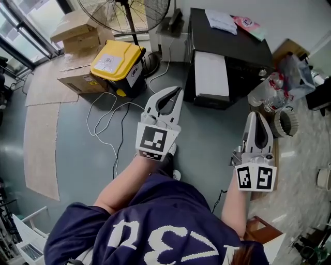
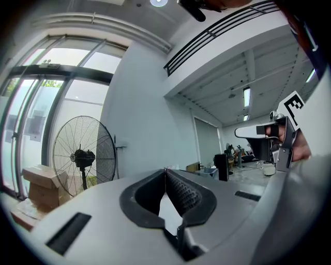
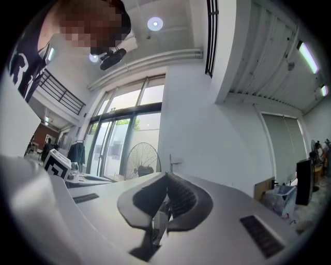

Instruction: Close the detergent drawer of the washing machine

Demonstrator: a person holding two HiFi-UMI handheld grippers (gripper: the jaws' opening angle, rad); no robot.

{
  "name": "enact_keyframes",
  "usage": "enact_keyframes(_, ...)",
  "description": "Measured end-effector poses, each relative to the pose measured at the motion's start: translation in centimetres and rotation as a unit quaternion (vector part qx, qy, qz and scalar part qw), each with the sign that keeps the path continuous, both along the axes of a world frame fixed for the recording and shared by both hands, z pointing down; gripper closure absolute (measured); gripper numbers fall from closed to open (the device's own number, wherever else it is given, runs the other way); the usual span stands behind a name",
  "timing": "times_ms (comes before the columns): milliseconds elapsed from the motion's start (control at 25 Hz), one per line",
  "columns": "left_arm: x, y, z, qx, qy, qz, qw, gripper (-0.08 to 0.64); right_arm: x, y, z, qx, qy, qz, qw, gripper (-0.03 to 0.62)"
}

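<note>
A grey floor point(image 1: 207, 134) is stretching under you, in a tall room with a glazed wall point(image 2: 31, 114). The detergent drawer is not showing clearly in any view. A black unit point(image 1: 232, 46) with a white panel point(image 1: 211, 73) is standing ahead of you. You are holding out the left gripper point(image 1: 175, 92) and the right gripper point(image 1: 255, 116), both clenched on nothing. Further left, a yellow-lidded box point(image 1: 118, 64), cardboard boxes point(image 1: 80, 31) and a standing fan point(image 1: 126, 13) are sitting by a loose white cable point(image 1: 111, 124).
</note>
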State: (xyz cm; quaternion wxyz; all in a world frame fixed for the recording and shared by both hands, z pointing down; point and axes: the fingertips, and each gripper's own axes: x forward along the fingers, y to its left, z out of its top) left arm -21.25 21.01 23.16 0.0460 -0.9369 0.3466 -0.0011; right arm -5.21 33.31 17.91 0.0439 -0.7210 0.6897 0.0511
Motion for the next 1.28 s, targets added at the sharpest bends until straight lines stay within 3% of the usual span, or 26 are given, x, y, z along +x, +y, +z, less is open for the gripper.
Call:
enact_keyframes(360, 4.5, -12.0, -0.6, 0.008, 0.000, 0.032, 0.9994, 0.538, 3.7, -11.4, -0.8, 0.004, -0.005, 0.024, 1.000, 0.577)
enact_keyframes(760, 7.8, -19.2, 0.8, -0.008, -0.006, 0.046, 0.9989, 0.538, 8.0, -18.0, 1.3, -0.020, -0.031, 0.044, 0.998, 0.577)
enact_keyframes(1280, 14.5, -24.7, 2.1, -0.010, -0.006, -0.008, 0.9999, 0.538, 16.2, -26.4, 1.7, -0.013, -0.019, -0.038, 0.999, 0.575)
